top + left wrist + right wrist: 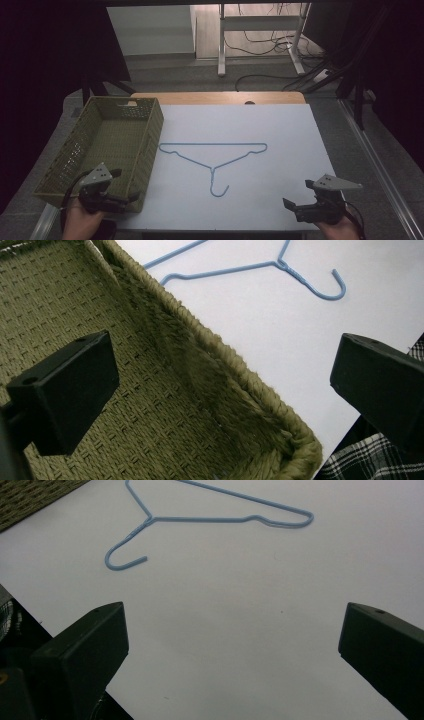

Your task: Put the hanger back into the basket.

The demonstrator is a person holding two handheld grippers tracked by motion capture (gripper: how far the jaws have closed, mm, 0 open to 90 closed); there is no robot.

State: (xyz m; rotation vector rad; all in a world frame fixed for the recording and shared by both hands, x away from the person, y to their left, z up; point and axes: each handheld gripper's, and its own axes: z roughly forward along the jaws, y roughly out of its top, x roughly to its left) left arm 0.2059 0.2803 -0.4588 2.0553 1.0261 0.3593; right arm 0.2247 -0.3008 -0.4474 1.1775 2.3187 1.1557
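While both grippers (left point(123, 186), right point(296, 194)) gape empty, the blue hanger point(213, 156) lies flat between them.

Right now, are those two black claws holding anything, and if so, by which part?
Nothing is held. The left gripper hangs open over the near corner of the basket, and the right gripper is open above the white table. The blue hanger lies untouched between them.

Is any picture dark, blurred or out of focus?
High view: room edges very dark, white table evenly lit, blue hanger sharp. Left gripper view: basket's near rim soft, out of focus. Right gripper view: hanger clear, no glare.
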